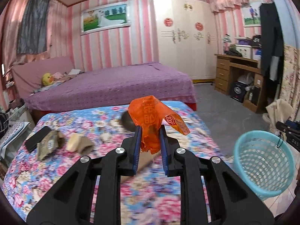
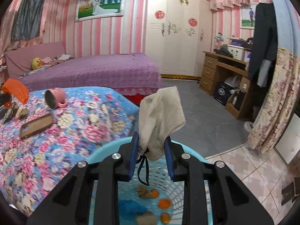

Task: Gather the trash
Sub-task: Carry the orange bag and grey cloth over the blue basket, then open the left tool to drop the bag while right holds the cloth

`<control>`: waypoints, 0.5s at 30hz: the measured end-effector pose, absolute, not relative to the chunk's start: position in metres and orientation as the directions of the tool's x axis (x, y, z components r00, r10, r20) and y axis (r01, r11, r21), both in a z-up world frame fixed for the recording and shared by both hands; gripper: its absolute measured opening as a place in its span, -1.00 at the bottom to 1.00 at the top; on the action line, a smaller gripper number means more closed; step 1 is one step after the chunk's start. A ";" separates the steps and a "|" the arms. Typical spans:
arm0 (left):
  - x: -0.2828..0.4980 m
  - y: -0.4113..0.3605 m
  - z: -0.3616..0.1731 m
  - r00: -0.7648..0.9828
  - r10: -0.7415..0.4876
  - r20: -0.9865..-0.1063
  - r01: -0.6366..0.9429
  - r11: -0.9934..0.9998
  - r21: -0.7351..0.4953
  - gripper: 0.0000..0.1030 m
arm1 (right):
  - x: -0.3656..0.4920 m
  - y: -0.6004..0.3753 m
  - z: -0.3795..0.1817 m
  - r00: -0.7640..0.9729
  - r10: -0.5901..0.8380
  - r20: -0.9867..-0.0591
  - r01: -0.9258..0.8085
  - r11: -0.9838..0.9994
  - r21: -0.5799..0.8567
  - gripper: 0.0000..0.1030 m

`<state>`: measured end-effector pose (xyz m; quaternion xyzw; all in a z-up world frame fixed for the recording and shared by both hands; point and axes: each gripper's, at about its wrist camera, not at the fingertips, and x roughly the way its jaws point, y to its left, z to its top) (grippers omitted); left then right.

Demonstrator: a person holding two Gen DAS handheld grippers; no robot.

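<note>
- The right gripper (image 2: 151, 144) is nearest in its view; its two blue-padded jaws are clenched on one cream crumpled cloth (image 2: 161, 116), which stands up above the fingertips.
- Directly under this gripper is one light blue plastic basket (image 2: 105, 148). Inside it I count about three orange pieces (image 2: 164, 203), one blue piece (image 2: 131, 209) and two brownish lumps; they are blurred.
- One black cord loop (image 2: 143, 170) hangs between the right jaws, over the basket.
- The left gripper (image 1: 151, 140) grasps one crumpled orange wrapper (image 1: 150, 118) with printed characters, held above the floral bedspread (image 1: 56, 168).
- In the left view the basket (image 1: 262, 165) stands to the right of the bed, apart from the wrapper.
- On the bedspread lie one pink mug (image 2: 55, 97) on its side, one brown phone case (image 2: 36, 125), one black flat object (image 1: 37, 136), one tan crumpled packet (image 1: 48, 146) and one cream-and-brown scrap (image 1: 79, 144).
- Behind is one purple bed (image 2: 93, 71) with one yellow duck toy (image 2: 37, 63).
</note>
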<state>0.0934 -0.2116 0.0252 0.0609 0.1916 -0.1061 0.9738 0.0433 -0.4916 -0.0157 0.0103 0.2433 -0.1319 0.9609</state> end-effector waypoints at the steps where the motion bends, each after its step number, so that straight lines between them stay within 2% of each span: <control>1: 0.090 -0.223 0.023 0.901 -0.198 -0.387 0.248 0.965 0.084 -0.65 | 0.040 -0.498 -0.017 0.845 -0.259 -0.468 0.269 0.962 -0.047 -0.48; 15: 0.051 -0.341 -0.010 0.809 -0.388 -0.441 0.460 0.885 0.066 -0.65 | -0.006 -0.555 -0.030 0.841 -0.333 -0.426 0.376 0.927 0.018 -0.48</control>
